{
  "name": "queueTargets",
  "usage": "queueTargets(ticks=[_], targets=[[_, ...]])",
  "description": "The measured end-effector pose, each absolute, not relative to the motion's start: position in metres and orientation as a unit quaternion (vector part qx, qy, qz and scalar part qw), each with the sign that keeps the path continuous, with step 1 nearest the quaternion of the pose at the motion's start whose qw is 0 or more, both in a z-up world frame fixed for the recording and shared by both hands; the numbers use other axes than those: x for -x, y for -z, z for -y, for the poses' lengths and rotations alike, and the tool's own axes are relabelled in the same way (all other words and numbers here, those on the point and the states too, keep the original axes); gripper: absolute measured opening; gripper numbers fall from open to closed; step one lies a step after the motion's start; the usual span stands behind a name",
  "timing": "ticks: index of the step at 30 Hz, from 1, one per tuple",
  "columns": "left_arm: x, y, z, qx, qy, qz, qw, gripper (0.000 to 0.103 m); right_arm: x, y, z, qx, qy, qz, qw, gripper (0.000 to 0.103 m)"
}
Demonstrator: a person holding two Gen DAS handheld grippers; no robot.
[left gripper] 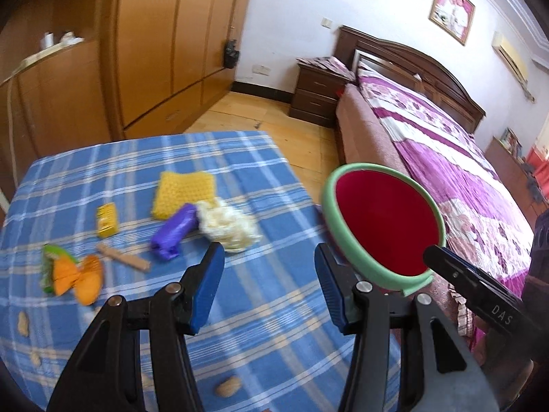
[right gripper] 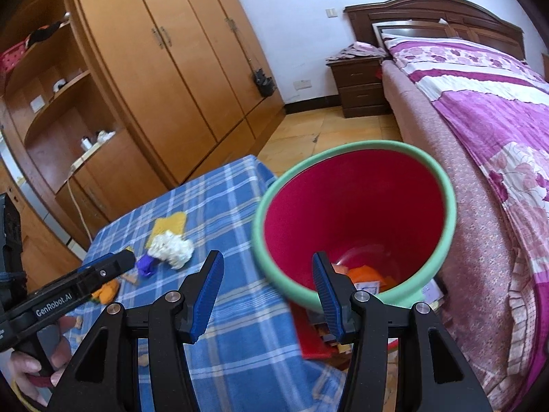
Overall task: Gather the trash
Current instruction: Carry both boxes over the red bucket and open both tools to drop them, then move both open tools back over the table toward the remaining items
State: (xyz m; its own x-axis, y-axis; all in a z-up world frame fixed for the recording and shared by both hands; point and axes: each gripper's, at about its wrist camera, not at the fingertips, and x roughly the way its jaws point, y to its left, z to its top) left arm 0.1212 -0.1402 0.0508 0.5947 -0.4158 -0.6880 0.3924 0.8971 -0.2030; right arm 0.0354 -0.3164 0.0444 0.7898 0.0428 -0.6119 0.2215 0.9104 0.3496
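Observation:
Trash lies on the blue plaid tablecloth (left gripper: 144, 158): a white crumpled tissue (left gripper: 228, 226), a purple roll (left gripper: 175, 230), a yellow knitted cloth (left gripper: 183, 192), a small yellow box (left gripper: 107, 219), a wooden clothespin (left gripper: 125, 257) and an orange-and-green wrapper (left gripper: 73, 274). My left gripper (left gripper: 269, 271) hovers open and empty just short of the tissue. A red bin with a green rim (right gripper: 357, 213) stands at the table's right edge, with orange scraps (right gripper: 369, 274) at its bottom. My right gripper (right gripper: 267, 285) is open over the bin's near rim, its right finger (right gripper: 327, 292) in front of the opening, gripping nothing.
Peanut shells (left gripper: 228, 386) lie near the table's front edge. A wooden wardrobe (left gripper: 164, 44) fills the back left. A bed with a purple cover (left gripper: 446, 158) and a dark nightstand (left gripper: 317, 92) stand to the right. A hand (right gripper: 31, 370) holds the left gripper's handle.

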Motion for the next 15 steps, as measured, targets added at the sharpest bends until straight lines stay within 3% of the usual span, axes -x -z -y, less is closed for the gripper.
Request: queueTargets(ticks=[15], targets=[[-0.127,-0.039,0.026,0.06,0.122,-0.386,0.913,0.055,-0.052,-0.034,0.26,-0.186,0.011,-0.35,0.918,0.055]])
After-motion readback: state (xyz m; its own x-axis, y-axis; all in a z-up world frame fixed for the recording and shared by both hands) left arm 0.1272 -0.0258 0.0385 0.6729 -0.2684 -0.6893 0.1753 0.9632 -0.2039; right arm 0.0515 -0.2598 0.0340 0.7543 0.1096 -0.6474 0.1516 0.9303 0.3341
